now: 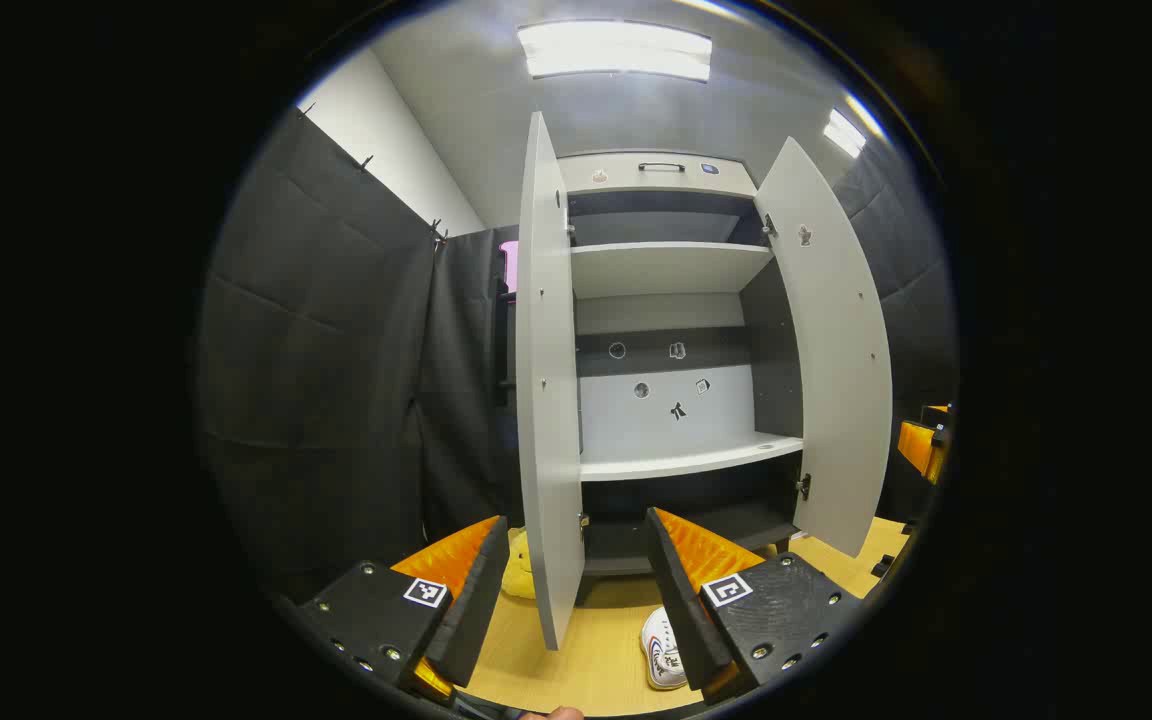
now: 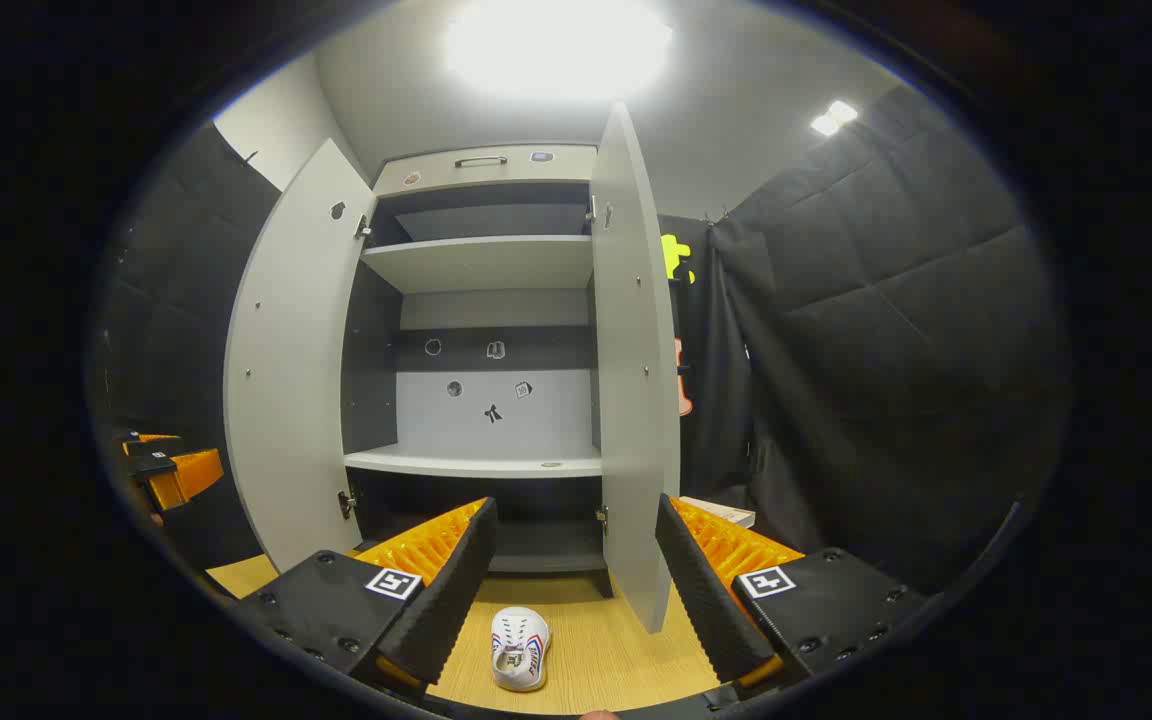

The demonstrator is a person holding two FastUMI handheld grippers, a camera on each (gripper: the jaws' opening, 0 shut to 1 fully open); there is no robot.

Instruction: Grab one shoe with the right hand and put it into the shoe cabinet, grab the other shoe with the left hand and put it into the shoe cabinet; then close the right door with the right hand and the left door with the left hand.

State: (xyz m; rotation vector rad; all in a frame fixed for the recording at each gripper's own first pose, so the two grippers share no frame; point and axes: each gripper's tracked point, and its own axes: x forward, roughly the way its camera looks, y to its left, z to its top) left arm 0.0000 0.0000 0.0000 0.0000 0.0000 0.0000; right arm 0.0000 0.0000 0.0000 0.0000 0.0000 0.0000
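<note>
My left claw is spread wide with nothing between its fingers, and the edge of the cabinet's left door stands in the gap ahead of it. Low on the wooden floor, just inside my right-hand finger in the left gripper view, lies a white shoe, partly hidden by that finger. Something pale yellow sits on the floor beyond the door, too cut off to identify. My right claw is equally wide open and holds nothing. Between its fingers, on the floor, rests a white shoe with its opening toward me and its toe pointing at the shoe cabinet. The cabinet stands just past the shoe with both doors swung open, the right door edge-on in the right gripper view. Its shelves are bare, with a few small stickers on the back panel. At the far right edge of the left gripper view I can see part of my other claw.
</note>
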